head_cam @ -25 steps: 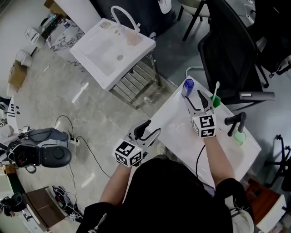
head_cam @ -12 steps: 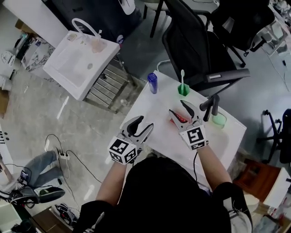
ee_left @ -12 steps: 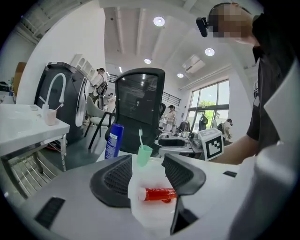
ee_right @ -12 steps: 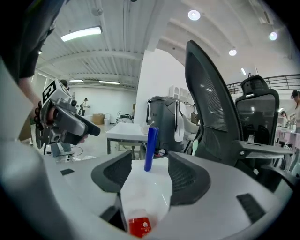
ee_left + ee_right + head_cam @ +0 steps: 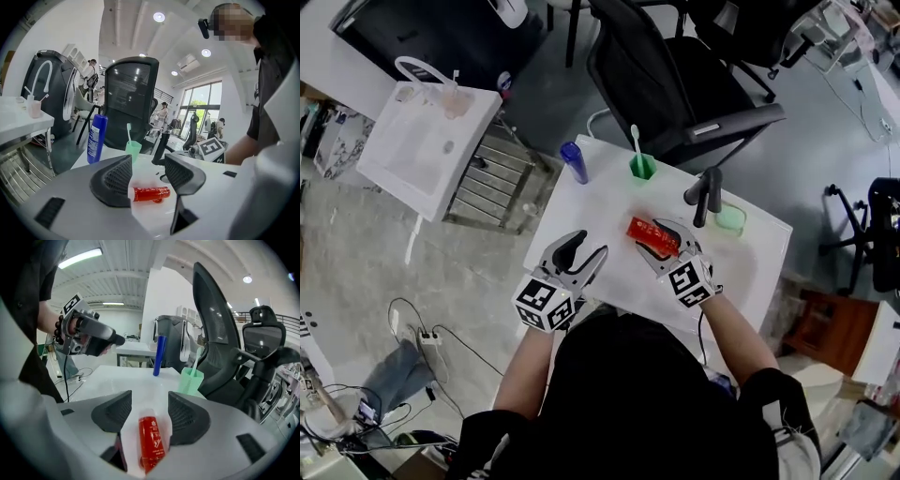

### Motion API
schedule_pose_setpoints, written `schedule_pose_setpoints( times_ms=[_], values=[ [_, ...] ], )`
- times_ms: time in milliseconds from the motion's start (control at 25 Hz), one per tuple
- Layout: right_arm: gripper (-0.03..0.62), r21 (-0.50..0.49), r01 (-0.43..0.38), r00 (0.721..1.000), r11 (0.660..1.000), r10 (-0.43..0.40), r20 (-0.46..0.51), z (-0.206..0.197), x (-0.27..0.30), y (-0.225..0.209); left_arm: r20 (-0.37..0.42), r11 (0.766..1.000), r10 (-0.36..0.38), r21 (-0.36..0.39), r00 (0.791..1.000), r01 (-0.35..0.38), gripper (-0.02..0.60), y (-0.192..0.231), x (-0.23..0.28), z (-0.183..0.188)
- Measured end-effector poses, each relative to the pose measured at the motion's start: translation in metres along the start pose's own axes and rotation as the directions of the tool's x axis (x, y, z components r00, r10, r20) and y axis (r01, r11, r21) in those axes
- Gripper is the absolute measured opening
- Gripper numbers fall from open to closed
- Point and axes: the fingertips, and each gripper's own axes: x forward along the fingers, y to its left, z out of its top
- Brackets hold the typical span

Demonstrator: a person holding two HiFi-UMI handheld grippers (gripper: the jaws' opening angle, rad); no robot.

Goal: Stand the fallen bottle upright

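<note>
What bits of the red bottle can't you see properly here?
- The red bottle, near end: in the right gripper view, cut off by the right gripper body.
- One end: in the left gripper view, partly behind a left gripper jaw.
- Its print: too small in every view.

Cannot see the near end of the red bottle (image 5: 643,230) in the head view: covered by the right tongs (image 5: 664,246). Cannot see that end in the right gripper view either, cut off by the tongs' own body. Cannot read the print on it, too small. Cannot see the near edge of the desk (image 5: 600,211), hidden under the person's head and shoulders.
</note>
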Motion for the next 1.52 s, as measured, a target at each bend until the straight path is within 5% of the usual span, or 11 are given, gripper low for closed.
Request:
schedule_pose_setpoints(
  times_ms=[160, 560, 1000, 1520],
  values=[
    [0.256, -0.005, -0.055, 0.983, 0.998, 0.053, -0.173, -0.036, 0.02, 0.01, -0.006, 1.0, 0.006, -0.007, 1.0, -0.006, 0.232, 0.003, -0.006, -0.003],
    [0.295, -0.068, -0.13, 0.866, 0.989, 0.08, -0.493, -0.119, 0.081, 0.01, -0.019, 0.998, 0.041, -0.041, 0.999, -0.042, 0.232, 0.034, -0.035, -0.017],
    [0.318, -0.073, -0.204, 0.746, 0.976, 0.107, -0.657, -0.158, 0.105, 0.012, -0.035, 0.991, 0.094, -0.088, 0.995, -0.097, 0.232, 0.069, -0.062, -0.031],
    [0.316, -0.007, -0.248, 0.686, 0.969, 0.171, -0.707, -0.168, 0.114, 0.013, -0.06, 0.99, 0.083, -0.112, 0.995, -0.089, 0.232, 0.085, -0.06, -0.036]
  ],
)
